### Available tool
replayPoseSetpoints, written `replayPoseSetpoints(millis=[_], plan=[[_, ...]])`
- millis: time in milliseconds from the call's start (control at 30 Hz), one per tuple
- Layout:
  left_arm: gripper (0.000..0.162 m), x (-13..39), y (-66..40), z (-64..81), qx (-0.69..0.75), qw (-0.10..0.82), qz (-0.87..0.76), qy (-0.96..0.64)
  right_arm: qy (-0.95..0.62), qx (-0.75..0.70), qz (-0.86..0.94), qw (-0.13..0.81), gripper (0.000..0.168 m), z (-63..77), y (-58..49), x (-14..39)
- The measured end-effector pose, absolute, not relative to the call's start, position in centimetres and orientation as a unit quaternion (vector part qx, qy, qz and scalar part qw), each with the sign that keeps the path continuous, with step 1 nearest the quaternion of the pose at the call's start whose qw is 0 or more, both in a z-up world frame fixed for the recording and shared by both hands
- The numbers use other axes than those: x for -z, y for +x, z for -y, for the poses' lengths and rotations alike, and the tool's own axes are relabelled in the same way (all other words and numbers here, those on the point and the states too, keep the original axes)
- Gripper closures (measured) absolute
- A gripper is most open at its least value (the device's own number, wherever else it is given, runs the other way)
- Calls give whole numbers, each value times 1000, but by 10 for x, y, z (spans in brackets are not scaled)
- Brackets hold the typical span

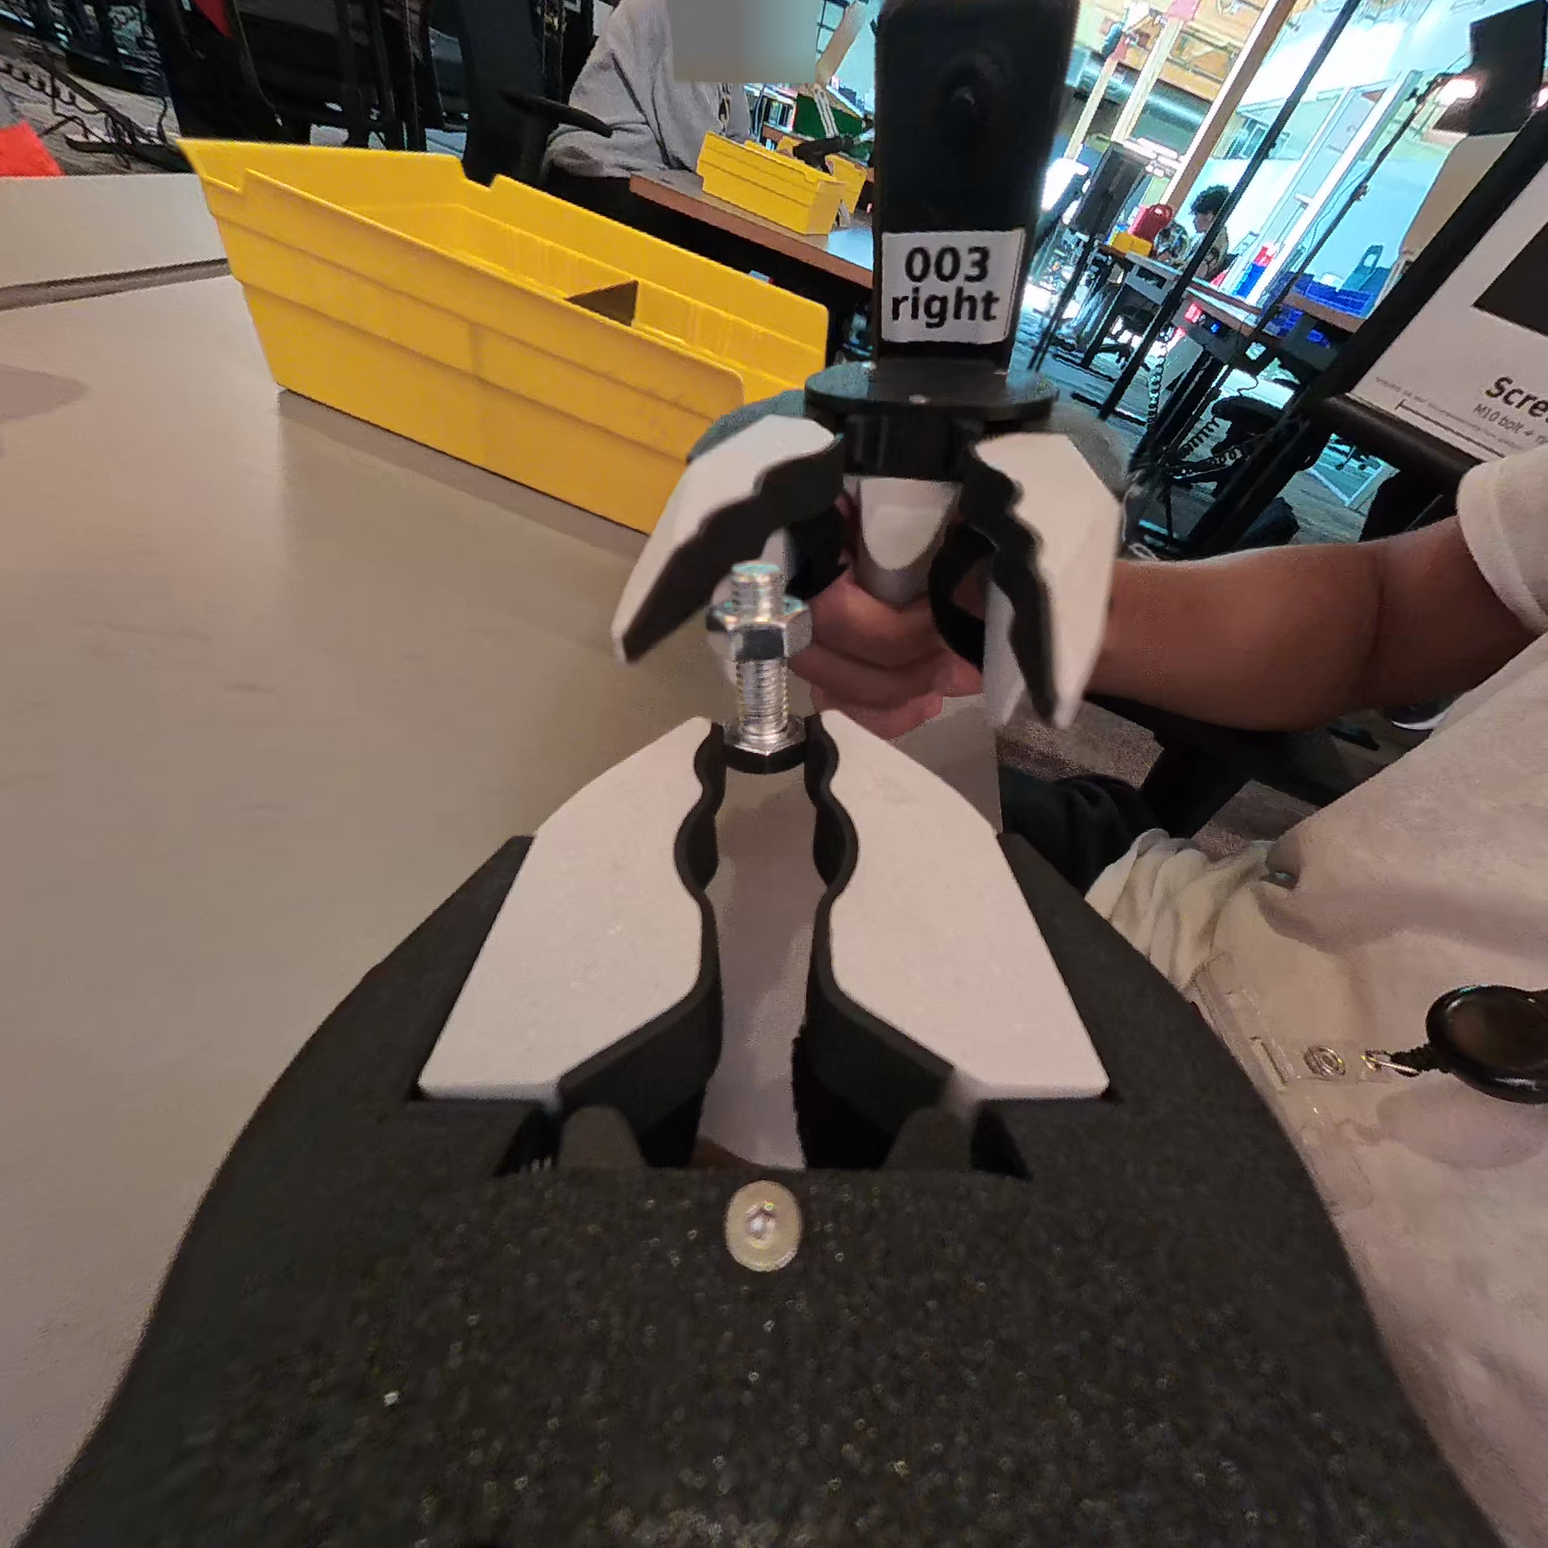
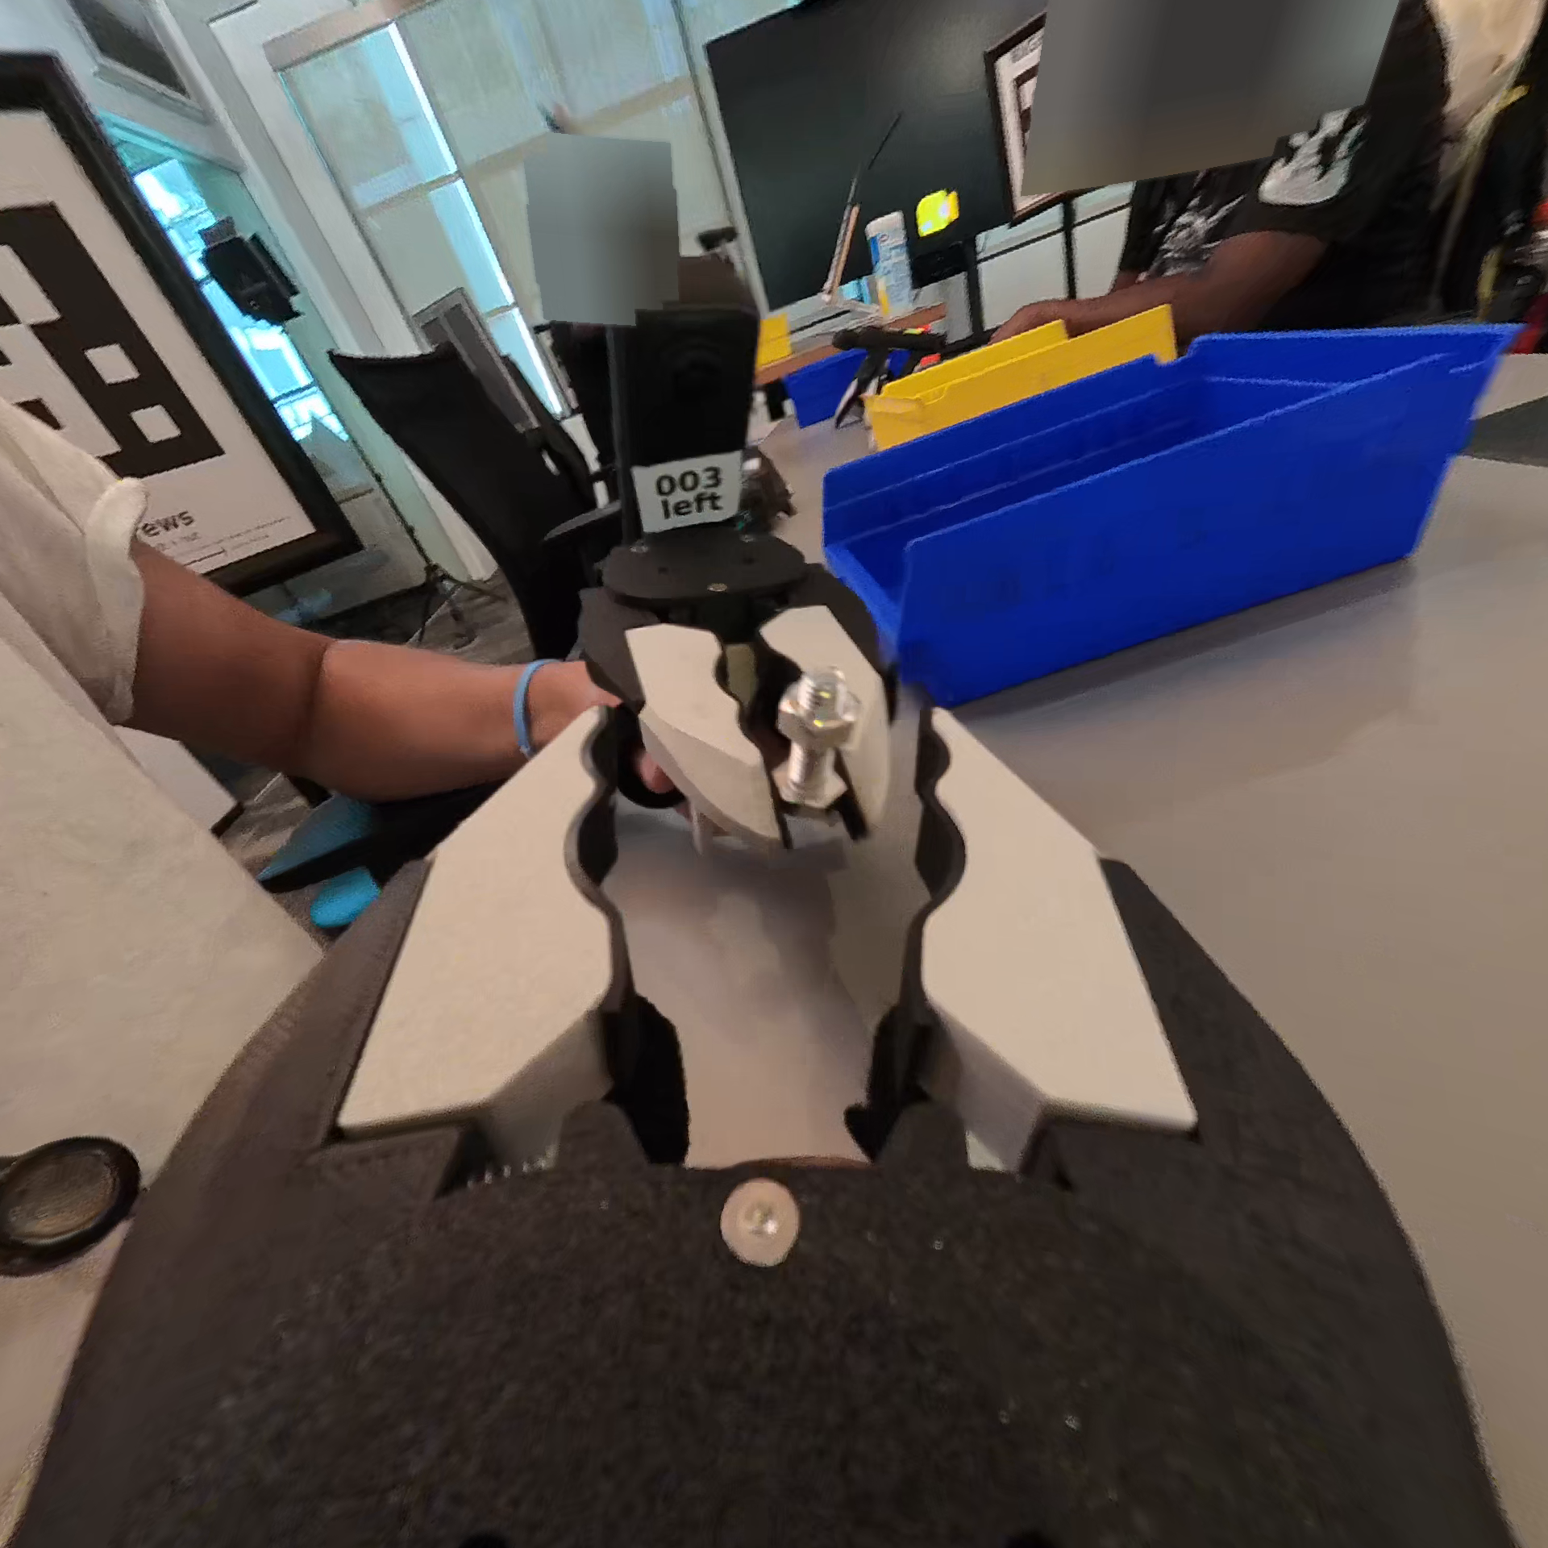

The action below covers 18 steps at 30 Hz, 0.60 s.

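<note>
Left tongs (image 1: 761, 754) clamped on upright bolt's (image 1: 758, 670) head, threaded end up; right tongs (image 2: 758, 754) apart, just beside.

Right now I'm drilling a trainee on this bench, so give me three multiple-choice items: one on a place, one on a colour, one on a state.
1. Where is the bolt's head?
A. Between the left tongs' tips
B. Inside the yellow bin
C. Flat on the table

2. What colour is the bin behind the left tongs in the right wrist view?
A. Red
B. Blue
C. Green

3. How do the right tongs stand?
A. Shut on the nut
B. Shut on the bin's rim
C. Open, holding nothing

Key: 1 A, the left tongs pinch the head of the bolt, which stands upright. 2 B, the blue bin sits on the table there. 3 C, the right tongs gape near the nut without clamping it.
</note>
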<state>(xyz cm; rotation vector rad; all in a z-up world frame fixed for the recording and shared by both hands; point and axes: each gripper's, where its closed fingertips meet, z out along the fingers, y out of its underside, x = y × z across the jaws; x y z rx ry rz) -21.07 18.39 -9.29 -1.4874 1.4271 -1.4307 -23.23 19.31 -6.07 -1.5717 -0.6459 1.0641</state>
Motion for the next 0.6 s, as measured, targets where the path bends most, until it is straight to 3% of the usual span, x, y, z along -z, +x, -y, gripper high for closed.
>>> replayPoseSetpoints(millis=[167, 333, 600], plan=[[144, 93, -213, -189, 544, 312, -533, -568, -660, -449, 277, 535, 122, -188, -213, 61], [144, 97, -206, -178, 540, 303, -550, -560, -652, -469, 300, 515, 99, -184, -248, 63], [144, 92, -215, -186, 542, 313, -537, -566, -664, -429, 285, 542, 106, -189, -217, 62]])
